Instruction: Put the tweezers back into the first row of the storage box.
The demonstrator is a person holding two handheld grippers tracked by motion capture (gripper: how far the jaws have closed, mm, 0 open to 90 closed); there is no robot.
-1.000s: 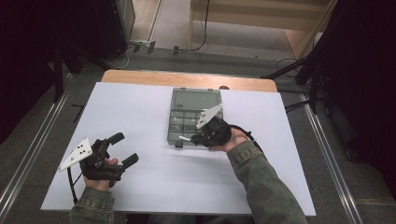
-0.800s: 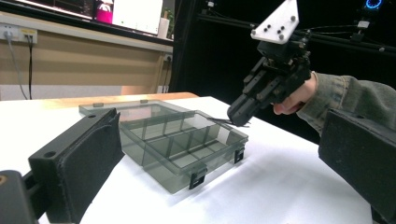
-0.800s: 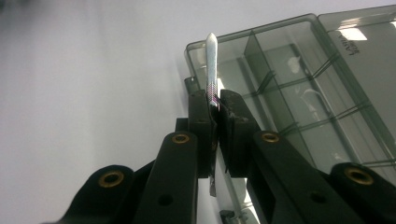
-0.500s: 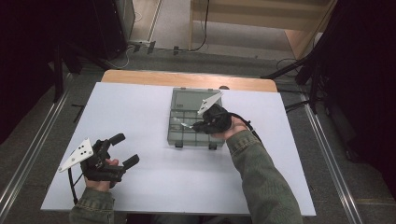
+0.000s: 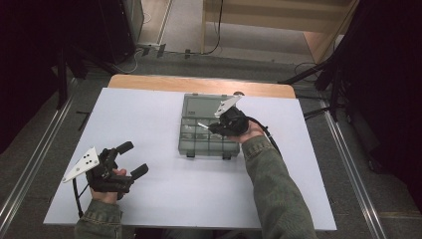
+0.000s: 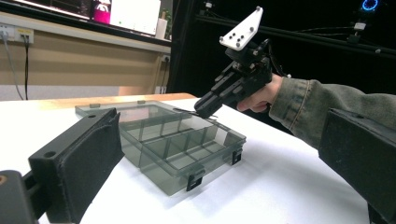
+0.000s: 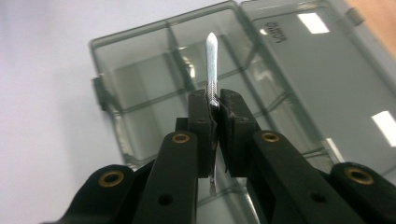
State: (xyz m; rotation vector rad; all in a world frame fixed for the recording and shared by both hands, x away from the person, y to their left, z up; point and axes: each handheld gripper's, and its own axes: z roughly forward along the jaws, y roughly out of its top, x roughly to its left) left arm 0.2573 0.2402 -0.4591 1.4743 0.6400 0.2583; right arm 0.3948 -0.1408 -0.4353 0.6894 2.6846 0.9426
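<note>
slim silver metal tool with knurled shaft [image 7: 211, 60] clamped in right gripper [image 5: 217, 126], over open smoky clear plastic compartment box [image 5: 194, 134] near white worktop's [image 5: 149, 109] far edge. left gripper [image 5: 130, 158] gaping near front-left corner. dark surroundings.

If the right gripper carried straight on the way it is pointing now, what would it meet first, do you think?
Probably the organizer box: the right gripper holds a thin metal tool aimed into the open compartments, so the tool's tip would likely touch first. Depth is uncertain.
</note>
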